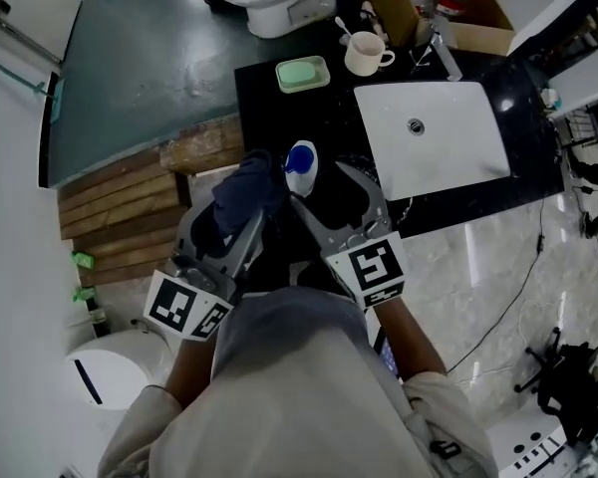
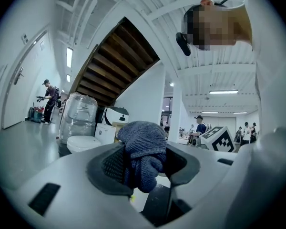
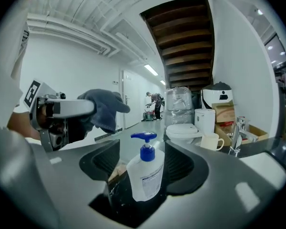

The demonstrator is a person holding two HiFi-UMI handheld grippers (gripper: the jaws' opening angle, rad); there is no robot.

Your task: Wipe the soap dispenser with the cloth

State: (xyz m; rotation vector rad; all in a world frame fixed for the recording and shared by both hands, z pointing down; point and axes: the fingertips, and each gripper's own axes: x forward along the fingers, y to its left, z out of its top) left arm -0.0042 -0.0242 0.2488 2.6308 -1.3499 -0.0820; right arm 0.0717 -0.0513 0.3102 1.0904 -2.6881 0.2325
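At the front left corner of the black counter (image 1: pixel 279 118) stands the soap dispenser (image 1: pixel 301 167), clear bottle, blue pump.

Right gripper (image 1: pixel 317 182): jaws wide apart, with the dispenser between them. Its own view shows the pads clear of the bottle on both sides, not pressing.

Left gripper (image 1: pixel 241 207): jaws clamped on a bunched dark blue cloth (image 1: pixel 247 192), just left of the dispenser. I can't tell whether cloth and bottle touch.

Per view:
- Head view only: counter layout. White sink (image 1: pixel 439 157) to the right, green soap dish (image 1: pixel 303 74) and mug (image 1: pixel 367 54) behind, cardboard box (image 1: pixel 478 33) at the far corner.
- Right gripper view: dispenser (image 3: pixel 144 173) centred between the jaws, the left gripper with the cloth (image 3: pixel 102 109) up at left, toilet (image 3: pixel 181 130) and faucet (image 3: pixel 236 132) behind.
- Left gripper view: no dispenser in sight. The cloth (image 2: pixel 140 151) fills the jaw gap, and the right gripper's marker cube (image 2: pixel 219 138) is at right. Several people stand far off in the hall.

Counts: 1 dispenser, 1 cloth, 2 grippers, 1 mug, 1 soap dish, 1 sink, 1 faucet.
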